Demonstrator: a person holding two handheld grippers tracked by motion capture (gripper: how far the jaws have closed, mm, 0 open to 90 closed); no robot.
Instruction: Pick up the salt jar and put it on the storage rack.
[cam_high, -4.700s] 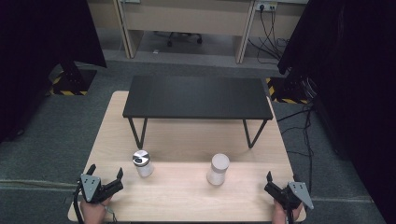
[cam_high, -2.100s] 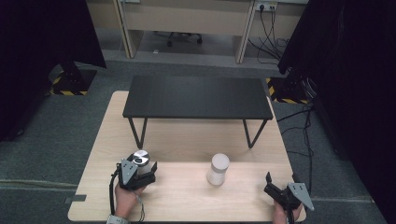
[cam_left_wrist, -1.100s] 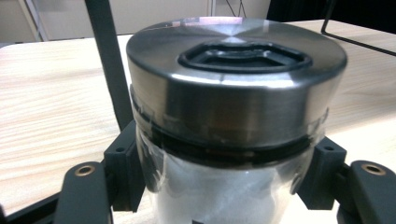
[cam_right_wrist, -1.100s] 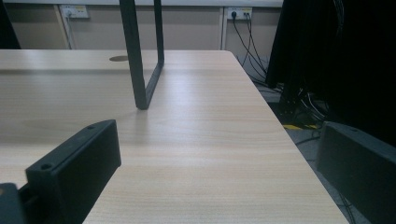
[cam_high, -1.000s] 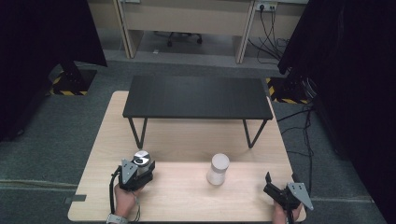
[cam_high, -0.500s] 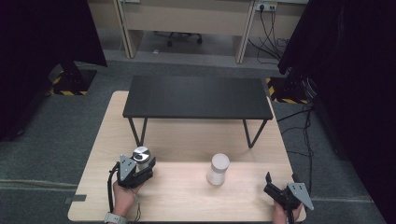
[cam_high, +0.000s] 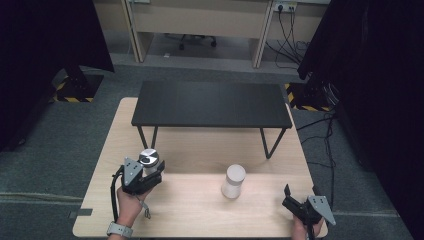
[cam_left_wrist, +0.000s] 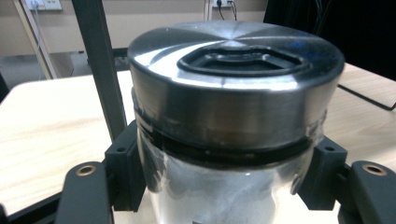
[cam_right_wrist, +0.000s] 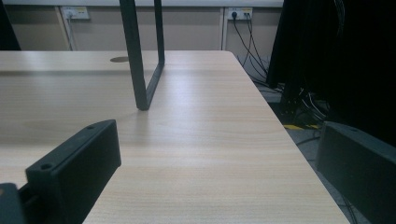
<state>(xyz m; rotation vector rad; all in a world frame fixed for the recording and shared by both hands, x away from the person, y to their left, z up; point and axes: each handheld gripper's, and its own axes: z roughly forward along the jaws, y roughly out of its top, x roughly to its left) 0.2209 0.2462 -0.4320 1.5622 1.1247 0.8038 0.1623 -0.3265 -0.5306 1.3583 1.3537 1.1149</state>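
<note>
A glass jar with a brushed steel lid (cam_high: 148, 159) stands up between the jaws of my left gripper (cam_high: 148, 170) at the table's front left. In the left gripper view the jar (cam_left_wrist: 233, 93) looms close and both black jaws press on its glass sides, so my left gripper (cam_left_wrist: 224, 191) is shut on it. A white cylinder (cam_high: 233, 181) stands upright near the front middle of the table. My right gripper (cam_high: 299, 197) rests at the front right corner, open with nothing between its jaws, and bare wood shows in the gap of the right gripper (cam_right_wrist: 219, 154).
A low black table (cam_high: 210, 102) on thin metal legs stands on the back half of the wooden table (cam_high: 200, 145); one leg (cam_right_wrist: 140, 60) rises ahead of my right gripper. The table's right edge (cam_right_wrist: 299, 154) lies close, with cables on the floor beyond.
My left gripper came in from the front left edge, closed around the steel-lidded jar, and now sits slightly farther up the view with it. The right gripper and white cylinder have stayed put.
</note>
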